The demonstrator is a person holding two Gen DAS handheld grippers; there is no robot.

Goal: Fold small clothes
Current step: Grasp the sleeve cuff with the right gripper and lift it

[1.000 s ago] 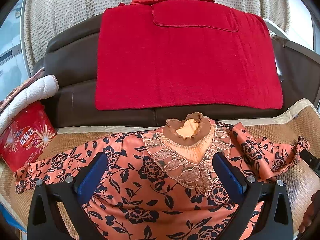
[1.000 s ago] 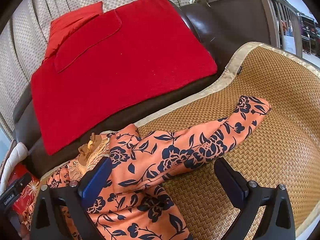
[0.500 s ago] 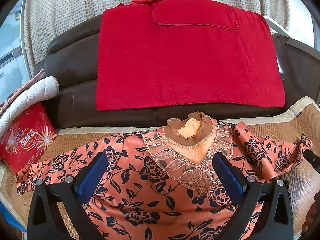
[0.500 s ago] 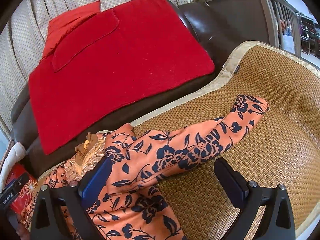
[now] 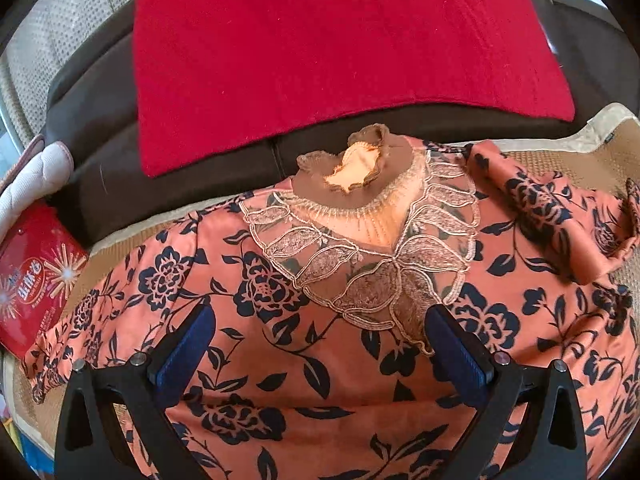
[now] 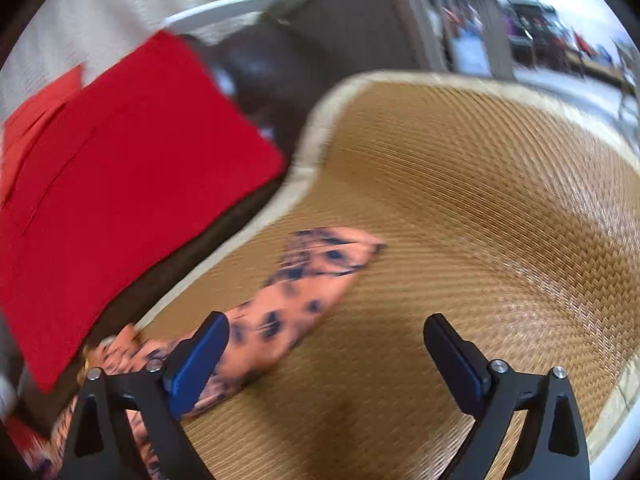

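Note:
An orange blouse with dark blue flowers (image 5: 320, 360) lies front up on a woven mat (image 6: 460, 220). It has a brown ruffled collar (image 5: 356, 168) and a lace yoke (image 5: 360, 264). My left gripper (image 5: 318, 340) is open and empty, close above the chest below the lace. The left sleeve (image 5: 80, 320) lies spread out; the right sleeve (image 5: 560, 216) is bunched. My right gripper (image 6: 326, 354) is open and empty above the mat, with the right sleeve (image 6: 296, 300) beside its left finger. The right wrist view is blurred.
A red blanket (image 5: 340, 48) drapes over the dark brown sofa back (image 5: 92, 92) behind the mat. A red snack tin (image 5: 32, 280) and a white quilted pad (image 5: 32, 176) sit at the left. The mat's pale border (image 6: 316, 136) curves along its edge.
My left gripper has moved forward and down, closer to the blouse's chest. My right gripper has swung right and forward along the sleeve toward the bare mat.

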